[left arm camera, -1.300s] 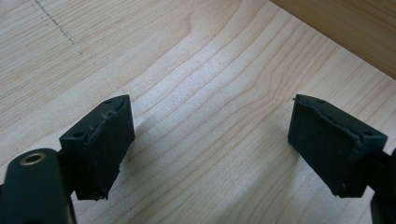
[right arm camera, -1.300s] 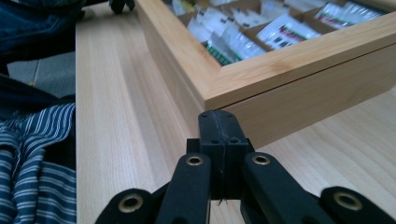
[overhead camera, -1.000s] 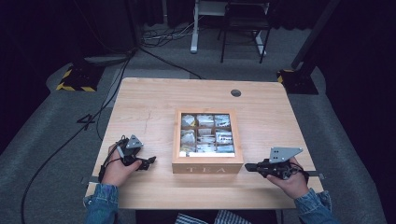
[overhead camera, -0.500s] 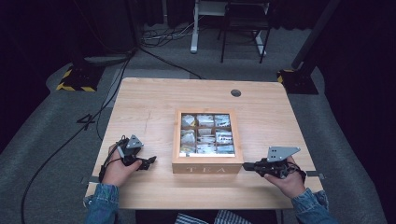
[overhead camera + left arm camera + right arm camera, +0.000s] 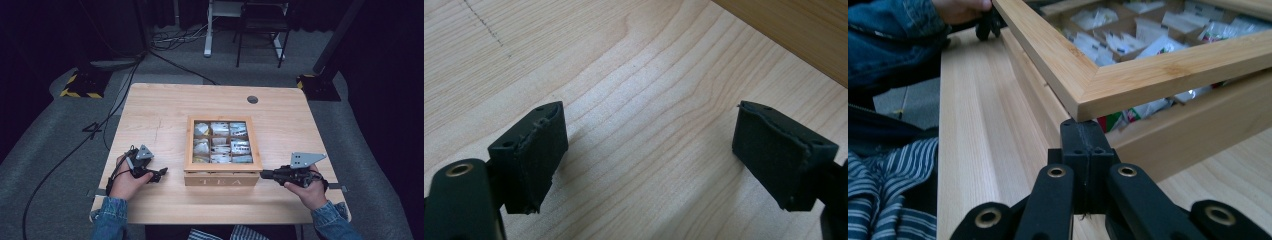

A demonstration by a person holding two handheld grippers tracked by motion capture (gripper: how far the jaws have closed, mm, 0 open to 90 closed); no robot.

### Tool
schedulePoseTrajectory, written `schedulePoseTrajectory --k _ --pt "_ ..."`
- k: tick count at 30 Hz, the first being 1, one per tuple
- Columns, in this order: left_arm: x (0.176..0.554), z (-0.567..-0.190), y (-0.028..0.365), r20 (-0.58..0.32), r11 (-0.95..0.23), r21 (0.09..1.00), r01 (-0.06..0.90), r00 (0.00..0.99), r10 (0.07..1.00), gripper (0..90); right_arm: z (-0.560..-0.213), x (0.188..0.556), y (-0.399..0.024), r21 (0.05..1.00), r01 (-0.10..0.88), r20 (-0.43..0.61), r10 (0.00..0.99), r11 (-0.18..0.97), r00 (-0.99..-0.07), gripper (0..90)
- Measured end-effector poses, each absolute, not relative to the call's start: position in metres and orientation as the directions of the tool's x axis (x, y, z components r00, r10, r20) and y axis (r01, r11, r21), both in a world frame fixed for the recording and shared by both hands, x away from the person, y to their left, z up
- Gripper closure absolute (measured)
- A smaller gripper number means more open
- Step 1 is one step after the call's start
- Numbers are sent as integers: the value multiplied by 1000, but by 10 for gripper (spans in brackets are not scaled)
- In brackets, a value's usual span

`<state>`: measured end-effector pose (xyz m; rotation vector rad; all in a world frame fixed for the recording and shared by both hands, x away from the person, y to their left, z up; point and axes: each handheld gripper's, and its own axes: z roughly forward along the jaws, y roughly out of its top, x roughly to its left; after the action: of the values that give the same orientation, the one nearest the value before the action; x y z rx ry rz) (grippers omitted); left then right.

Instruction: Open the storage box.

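Tea box [image 5: 222, 172] sits mid-table, front wall lettered TEA toward you, tea bags [image 5: 220, 142] visible through glass lid [image 5: 1128, 75]. Your right gripper [image 5: 266, 174] lies level on table [image 5: 165, 115], jaws clenched together with nothing between them, tips pushed under lid's front corner, right at box's front right corner; lid edge stands slightly above box wall there. Your left gripper [image 5: 161, 174] rests just beside box's left front corner, jaws released and spread wide over bare wood, box wall just beyond them, not touching.
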<state>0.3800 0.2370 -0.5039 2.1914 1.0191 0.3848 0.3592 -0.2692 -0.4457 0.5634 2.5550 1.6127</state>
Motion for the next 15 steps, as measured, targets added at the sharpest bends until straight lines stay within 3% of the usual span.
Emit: schedulePoseTrajectory --k 15 --pt "357 -499 240 -65 -409 703 582 625 778 177 -411 370 -273 943 211 116 340 258 -933 900"
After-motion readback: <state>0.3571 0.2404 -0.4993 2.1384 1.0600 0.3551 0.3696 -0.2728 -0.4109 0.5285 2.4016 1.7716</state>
